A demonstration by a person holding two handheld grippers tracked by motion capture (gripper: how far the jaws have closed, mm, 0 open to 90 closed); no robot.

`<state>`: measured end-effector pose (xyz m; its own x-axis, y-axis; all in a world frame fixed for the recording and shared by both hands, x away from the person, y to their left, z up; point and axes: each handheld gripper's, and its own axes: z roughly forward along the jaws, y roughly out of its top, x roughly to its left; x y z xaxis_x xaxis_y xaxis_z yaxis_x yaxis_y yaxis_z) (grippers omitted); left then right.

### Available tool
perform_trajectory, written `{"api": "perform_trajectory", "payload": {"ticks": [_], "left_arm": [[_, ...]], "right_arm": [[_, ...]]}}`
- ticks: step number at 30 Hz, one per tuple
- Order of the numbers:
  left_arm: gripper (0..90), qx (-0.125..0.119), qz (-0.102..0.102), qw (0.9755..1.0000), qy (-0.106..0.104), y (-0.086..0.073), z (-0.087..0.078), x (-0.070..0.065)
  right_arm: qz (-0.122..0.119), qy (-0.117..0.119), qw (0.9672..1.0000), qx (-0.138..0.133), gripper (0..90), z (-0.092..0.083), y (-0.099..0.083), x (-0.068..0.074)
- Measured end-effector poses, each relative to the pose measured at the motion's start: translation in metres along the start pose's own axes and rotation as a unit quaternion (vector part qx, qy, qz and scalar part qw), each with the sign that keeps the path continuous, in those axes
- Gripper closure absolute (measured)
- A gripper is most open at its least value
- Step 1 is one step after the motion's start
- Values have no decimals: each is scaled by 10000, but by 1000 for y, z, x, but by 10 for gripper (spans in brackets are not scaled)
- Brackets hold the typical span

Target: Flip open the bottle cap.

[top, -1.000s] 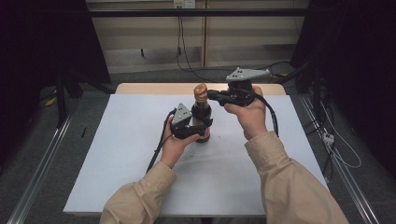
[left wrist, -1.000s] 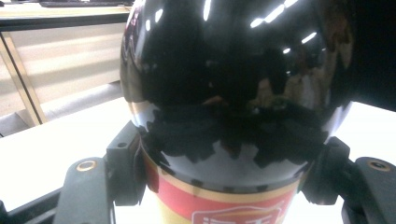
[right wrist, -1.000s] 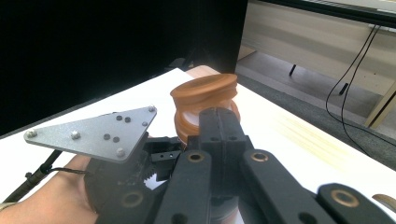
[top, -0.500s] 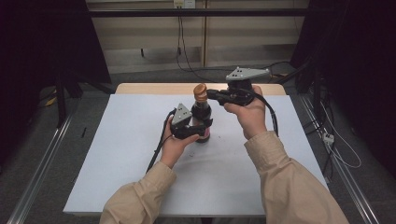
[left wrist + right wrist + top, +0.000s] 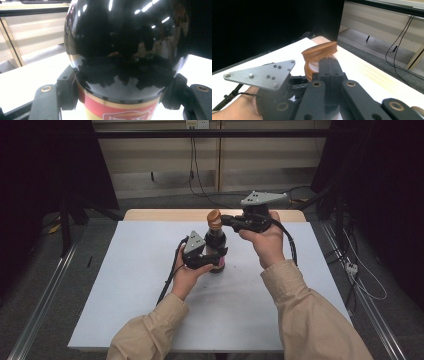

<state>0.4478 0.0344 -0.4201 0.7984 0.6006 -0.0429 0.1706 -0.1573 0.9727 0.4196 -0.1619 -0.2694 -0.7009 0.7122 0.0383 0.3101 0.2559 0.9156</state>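
Glass bottle [image 5: 216, 251]: dark and glossy, upright on the white worktop [image 5: 125, 285], clamped between the pads of the left tongs [image 5: 212, 257] at its red-and-gold label band.
Brown cap [image 5: 214, 219]: on the bottle's neck, just in front of the tips of the right tongs [image 5: 226, 221]; from above they seem to touch its side, and whether they press I cannot tell.
Left tongs: gripping the bottle's body from both sides, as the left gripper view [image 5: 117, 100] shows.
Right tongs: jaws together, nothing between them, in the right gripper view [image 5: 328, 65].
Change since a second ago: none; both hands and the bottle sit where they were.
Meaning: likely a pause with the bottle braced, the cap not yet gripped or loosened.
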Motion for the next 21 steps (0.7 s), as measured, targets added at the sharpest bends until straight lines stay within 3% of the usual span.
{"api": "perform_trajectory", "payload": {"ticks": [21], "left_arm": [[308,-24,-26,10000,-16,0,0,-1]], "right_arm": [[-8,14,10000,-66,900,0,4,2]]}}
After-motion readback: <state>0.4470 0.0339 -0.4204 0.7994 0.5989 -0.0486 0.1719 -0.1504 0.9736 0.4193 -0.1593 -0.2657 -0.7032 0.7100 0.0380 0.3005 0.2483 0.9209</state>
